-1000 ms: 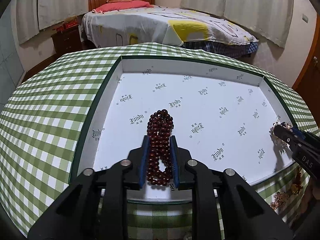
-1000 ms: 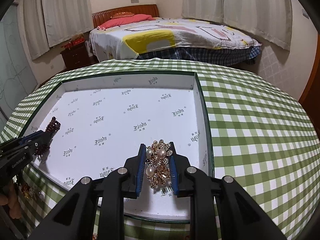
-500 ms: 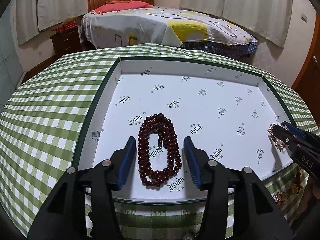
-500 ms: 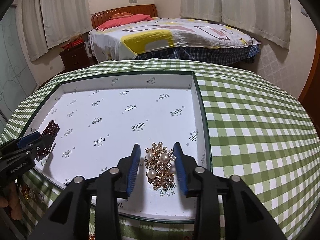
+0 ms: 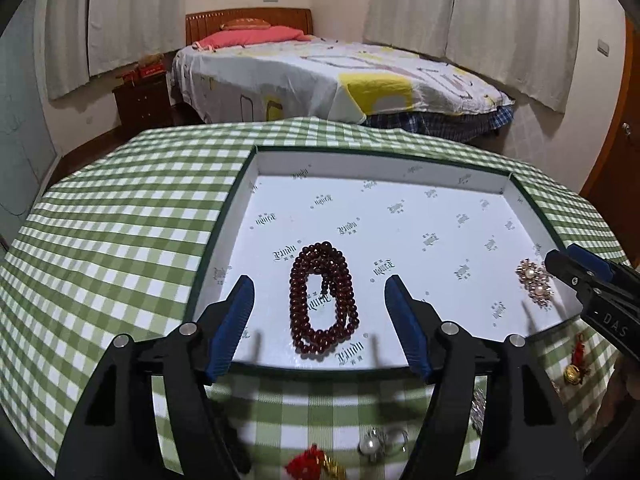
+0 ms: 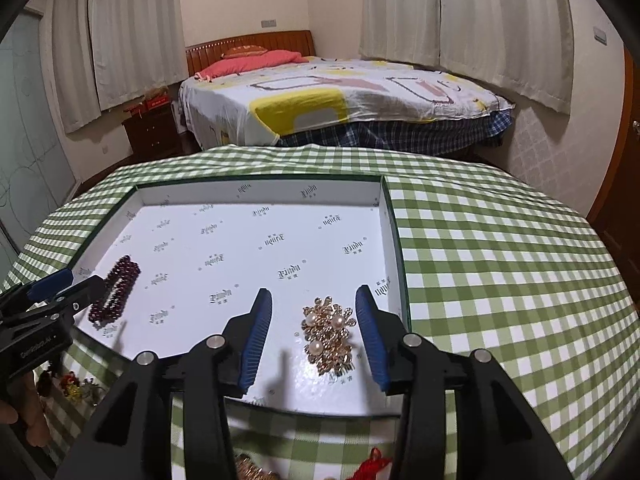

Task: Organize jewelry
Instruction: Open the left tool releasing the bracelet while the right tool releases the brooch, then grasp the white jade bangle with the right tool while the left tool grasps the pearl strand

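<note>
A dark red bead bracelet [image 5: 322, 298] lies coiled on the floor of the white box [image 5: 400, 168], near its front left. My left gripper [image 5: 320, 292] hovers over it with jaws opening, its blue pads well clear of the beads. A gold brooch with pearls [image 6: 328, 332] lies at the box's front right corner [image 6: 394, 240]. My right gripper [image 6: 314, 304] straddles it, jaws opening, pads not touching it. The bracelet [image 6: 116, 296] and the left gripper's fingertips [image 6: 86, 286] show at the left of the right wrist view; the brooch [image 5: 534, 280] shows at the right of the left one.
The box sits on a table with a green checked cloth [image 5: 120, 240]. Loose trinkets lie on the cloth in front of the box: a red tassel [image 5: 308, 462], a pearl piece [image 5: 370, 446], a gold bell [image 5: 574, 374]. A bed [image 5: 340, 76] stands behind.
Both grippers opened: the left let go of the bead bracelet, the right let go of the brooch. Both pieces now lie in the box, and both grippers have drawn back and up.
</note>
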A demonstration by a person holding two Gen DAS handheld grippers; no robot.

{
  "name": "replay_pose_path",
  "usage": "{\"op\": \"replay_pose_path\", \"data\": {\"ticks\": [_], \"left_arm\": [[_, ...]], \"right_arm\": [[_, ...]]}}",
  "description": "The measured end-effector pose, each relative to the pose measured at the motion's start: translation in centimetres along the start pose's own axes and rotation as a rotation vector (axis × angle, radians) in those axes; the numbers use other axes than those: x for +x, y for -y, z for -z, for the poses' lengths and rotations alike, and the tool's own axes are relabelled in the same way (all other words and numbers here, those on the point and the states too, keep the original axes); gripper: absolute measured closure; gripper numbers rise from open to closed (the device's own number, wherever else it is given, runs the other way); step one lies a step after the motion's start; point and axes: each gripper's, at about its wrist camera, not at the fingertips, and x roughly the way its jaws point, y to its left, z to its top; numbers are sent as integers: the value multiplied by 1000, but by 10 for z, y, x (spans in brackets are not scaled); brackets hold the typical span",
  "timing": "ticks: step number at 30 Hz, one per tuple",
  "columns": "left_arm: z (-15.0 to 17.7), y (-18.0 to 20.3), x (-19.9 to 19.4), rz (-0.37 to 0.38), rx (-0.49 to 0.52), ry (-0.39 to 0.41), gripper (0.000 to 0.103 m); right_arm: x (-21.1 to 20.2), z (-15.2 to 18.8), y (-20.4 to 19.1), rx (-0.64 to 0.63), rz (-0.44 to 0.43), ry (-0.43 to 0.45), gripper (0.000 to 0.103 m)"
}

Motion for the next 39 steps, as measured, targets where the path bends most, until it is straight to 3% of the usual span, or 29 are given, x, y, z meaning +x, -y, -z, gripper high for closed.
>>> {"op": "replay_pose_path", "data": {"ticks": [11, 22, 32, 39], "left_arm": [[18, -1, -66, -28, -6, 106, 36], [53, -9, -108, -45, -29, 120, 36], [95, -13, -127, -67, -32, 101, 29], [112, -19, -130, -76, -48, 76, 29]], "right_arm": [[-51, 18, -10, 0, 15, 69, 59], [-94, 69, -27, -27, 26, 93, 55], [-106, 115, -42, -46, -4, 62, 40], [-102, 129, -54, -76, -13, 35, 30]]}}
